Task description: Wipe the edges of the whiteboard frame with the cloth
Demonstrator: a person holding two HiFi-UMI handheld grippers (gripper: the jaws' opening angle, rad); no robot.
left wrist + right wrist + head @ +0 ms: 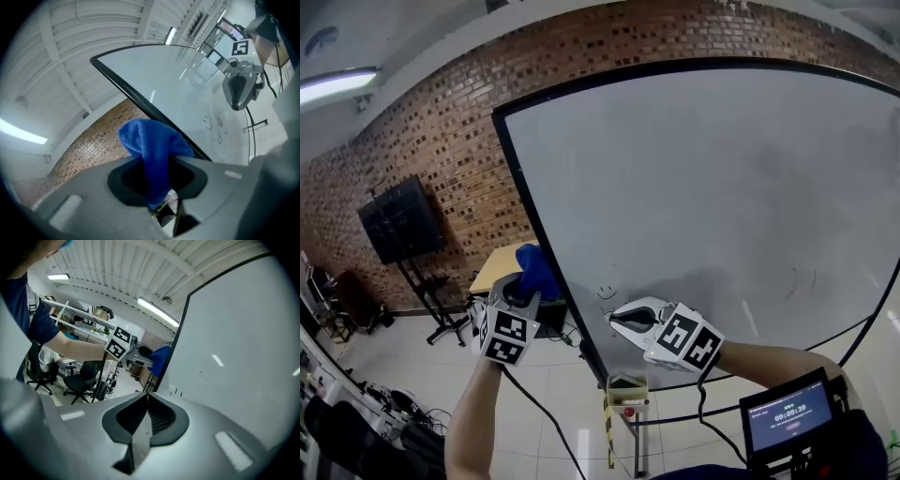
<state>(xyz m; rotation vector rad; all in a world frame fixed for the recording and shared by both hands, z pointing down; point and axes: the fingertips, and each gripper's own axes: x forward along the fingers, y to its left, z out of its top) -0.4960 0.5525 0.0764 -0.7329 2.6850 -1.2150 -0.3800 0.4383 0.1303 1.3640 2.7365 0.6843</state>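
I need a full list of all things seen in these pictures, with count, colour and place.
whiteboard: one, white, straight ahead
frame: one, black, around the whiteboard
cloth: one, blue, by the frame's left edge
brick wall: one, red-brown, behind the whiteboard
screen on stand: one, black, far left
table: one, yellow, behind the cloth
display: one, black, bottom right
left gripper: one, grey, shut on the cloth
right gripper: one, grey, shut, empty, near the whiteboard

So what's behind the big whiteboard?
A brick wall shows above the whiteboard and to its left, so it seems to run behind it. The board covers whatever is straight behind it, so that part can't be seen.
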